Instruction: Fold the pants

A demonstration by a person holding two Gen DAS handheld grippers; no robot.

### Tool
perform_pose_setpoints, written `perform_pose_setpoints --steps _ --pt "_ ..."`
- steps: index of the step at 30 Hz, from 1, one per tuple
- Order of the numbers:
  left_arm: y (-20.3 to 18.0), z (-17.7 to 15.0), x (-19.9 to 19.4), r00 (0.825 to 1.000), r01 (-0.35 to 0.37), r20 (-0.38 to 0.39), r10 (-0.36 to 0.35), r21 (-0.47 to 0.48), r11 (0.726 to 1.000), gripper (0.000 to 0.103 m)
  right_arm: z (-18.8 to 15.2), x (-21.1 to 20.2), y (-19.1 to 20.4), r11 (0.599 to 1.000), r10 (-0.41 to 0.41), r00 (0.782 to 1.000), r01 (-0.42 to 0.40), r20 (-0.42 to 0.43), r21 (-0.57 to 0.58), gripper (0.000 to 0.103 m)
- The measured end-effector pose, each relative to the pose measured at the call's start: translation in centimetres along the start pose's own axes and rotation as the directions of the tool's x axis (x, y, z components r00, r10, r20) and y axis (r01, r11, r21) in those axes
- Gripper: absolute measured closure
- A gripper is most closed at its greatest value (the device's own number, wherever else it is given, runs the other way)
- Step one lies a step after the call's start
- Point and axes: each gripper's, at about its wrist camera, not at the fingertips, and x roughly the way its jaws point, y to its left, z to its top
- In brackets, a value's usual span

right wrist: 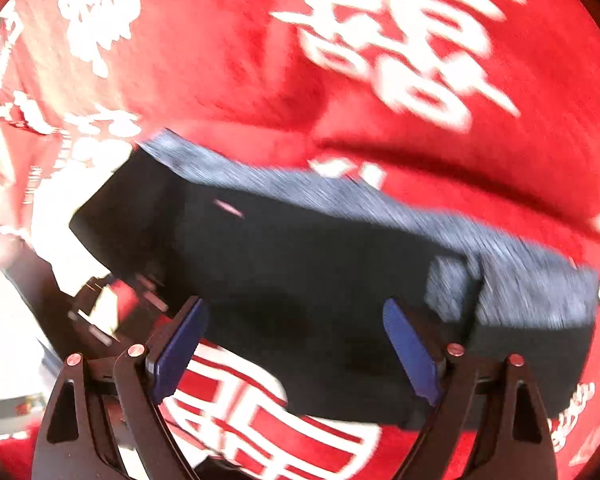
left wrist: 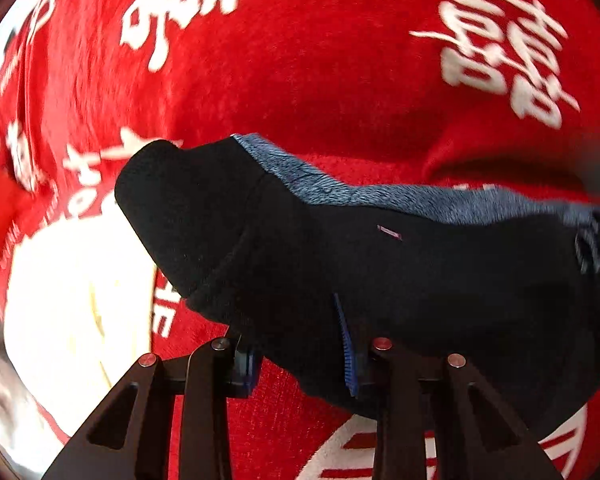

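Looking along the left gripper point(left wrist: 300, 360), I see its blue-padded fingers point(left wrist: 349, 354) drawn in on the near edge of the dark pants point(left wrist: 380, 264), which lie folded on the red cloth point(left wrist: 320, 60) with white characters. From the right gripper point(right wrist: 296, 352), the fingers point(right wrist: 410, 352) stand spread wide above those pants point(right wrist: 300, 264), pinching nothing.

White 囍 characters on red cloth point(left wrist: 340, 60)
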Motion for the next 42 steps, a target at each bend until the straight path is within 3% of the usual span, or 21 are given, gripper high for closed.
perform_pose_setpoints --steps 2,6,8,13,17,19,20,21,22,24,29,34,42 --pt "-0.8 0.0 0.0 1.0 -0.016 0.008 0.016 0.025 1.0 0.07 3.0 0.7 2.6 0.996 0.074 0.996 -0.076 -0.053 -0.043 0.011" --pt "-1.3 -0.3 -0.2 0.999 -0.034 0.017 0.033 0.046 0.998 0.07 7.0 3.1 8.2 0.979 0.115 0.976 -0.143 -0.182 -0.145 0.009" --pt "-1.8 -0.4 -0.2 0.999 -0.043 0.019 0.042 0.051 0.998 0.07 8.1 4.7 10.9 0.971 0.097 0.968 -0.143 -0.233 -0.192 0.009" --pt "-4.1 0.1 -0.4 0.998 -0.057 0.032 0.055 0.065 0.996 0.07 9.5 10.1 15.7 0.957 0.032 0.918 -0.143 -0.395 -0.254 0.009" --pt "-4.1 0.2 -0.6 0.998 -0.058 0.04 0.056 0.071 0.996 0.07 8.9 13.9 16.3 0.953 -0.09 0.88 -0.06 -0.466 -0.298 0.009" --pt "-4.4 0.2 -0.7 0.998 -0.051 0.032 0.049 0.075 0.996 0.07 8.5 14.2 15.3 0.958 -0.102 0.873 -0.043 -0.478 -0.284 0.025" --pt "-4.0 0.0 -0.4 0.999 -0.051 0.023 0.049 0.074 0.996 0.07 8.4 13.9 14.7 0.967 -0.059 0.873 -0.071 -0.485 -0.245 0.055" --pt "-4.1 0.0 -0.5 0.999 -0.046 0.02 0.044 0.075 0.996 0.07 8.4 13.3 14.2 0.972 -0.028 0.879 -0.088 -0.476 -0.219 0.077" --pt "-4.4 0.1 -1.1 0.999 -0.042 0.037 0.039 0.086 0.995 0.07 8.4 12.6 13.9 0.973 -0.01 0.889 -0.098 -0.458 -0.211 0.082" --pt "-5.1 0.4 -2.3 0.998 -0.035 0.062 0.028 0.115 0.993 0.07 7.9 10.6 12.7 0.97 0.037 0.913 -0.13 -0.407 -0.204 0.083" --pt "-7.5 1.0 -5.5 0.993 -0.001 0.117 -0.019 0.173 0.985 0.07 5.4 4.7 7.9 0.963 0.189 0.941 -0.234 -0.282 -0.133 0.083" --pt "-11.0 1.7 -9.2 0.982 0.052 0.163 -0.092 0.235 0.971 0.07 2.9 -0.7 2.1 0.945 0.315 0.938 -0.324 -0.148 -0.041 0.083" --pt "-18.1 3.0 -15.0 0.957 0.157 0.183 -0.223 0.317 0.935 0.07 -2.8 -8.0 -8.0 0.92 0.386 0.921 -0.388 0.044 0.057 0.083"
